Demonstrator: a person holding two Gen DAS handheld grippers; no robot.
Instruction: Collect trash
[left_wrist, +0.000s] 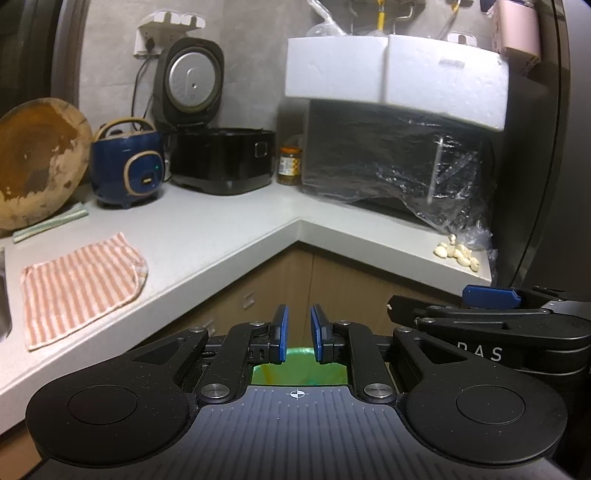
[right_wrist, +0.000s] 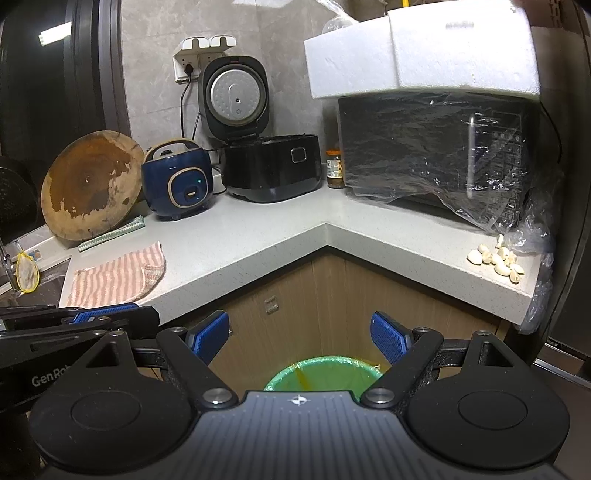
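Kitchen corner; green-lined bin (right_wrist: 321, 374) below, contents unclear, maybe empty.

Bench (right_wrist: 258, 236) pale grey, faintly speckled; cloth (right_wrist: 118, 275) striped pink and white; small cooker (right_wrist: 177, 184) navy with tan trim; larger cooker (right_wrist: 271, 168) black, its lid silver inside. Bin liner (right_wrist: 321, 373) green, foam box (right_wrist: 421, 55) white, garlic cloves (right_wrist: 496, 258) off-white. Both tongs black with blue pads (right_wrist: 388, 334); cupboard fronts (right_wrist: 295, 295) light brown wood.
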